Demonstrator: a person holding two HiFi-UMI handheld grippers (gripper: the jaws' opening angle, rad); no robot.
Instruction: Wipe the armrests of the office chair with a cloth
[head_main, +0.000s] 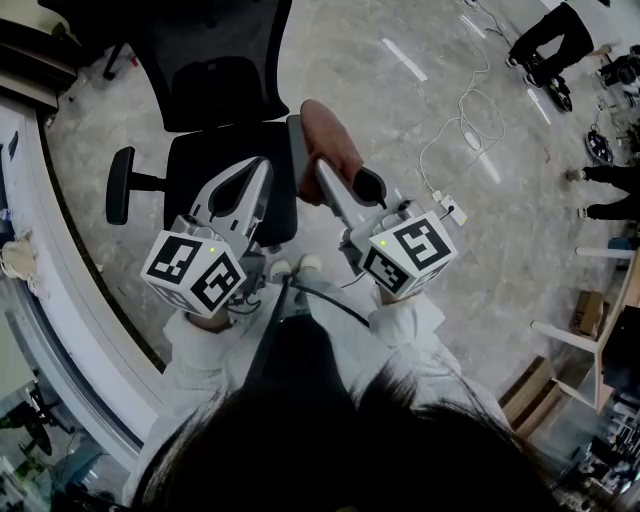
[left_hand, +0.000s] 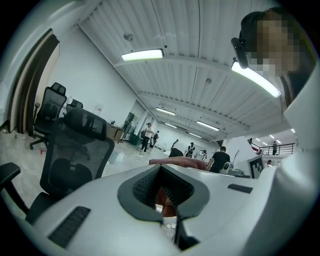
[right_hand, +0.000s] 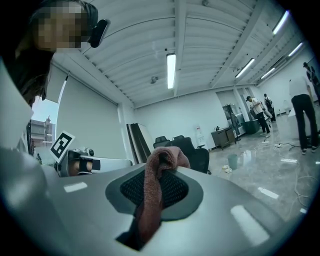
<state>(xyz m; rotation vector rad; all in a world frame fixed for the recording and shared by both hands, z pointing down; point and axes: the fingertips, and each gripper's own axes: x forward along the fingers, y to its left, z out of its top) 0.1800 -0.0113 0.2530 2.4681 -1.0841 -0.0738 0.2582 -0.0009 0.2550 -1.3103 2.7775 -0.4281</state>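
The black office chair (head_main: 215, 150) stands on the floor just ahead of me, and its left armrest (head_main: 120, 186) shows in full. My right gripper (head_main: 300, 135) is shut on a reddish-brown cloth (head_main: 332, 150), which bunches over the jaw tips at the chair's right side. The right armrest is hidden under them. In the right gripper view the cloth (right_hand: 152, 195) hangs pinched between the jaws of the right gripper (right_hand: 160, 172). My left gripper (head_main: 260, 170) hovers over the seat with nothing held. In its own view the left gripper (left_hand: 162, 172) is shut, with the mesh chair back (left_hand: 75, 155) to its left.
A curved white desk edge (head_main: 60, 290) runs along the left. White cables (head_main: 470, 120) trail over the grey floor to the right. People stand at the far right (head_main: 545, 40). Wooden furniture (head_main: 590, 330) sits at the right edge. More chairs (left_hand: 50, 110) line a wall.
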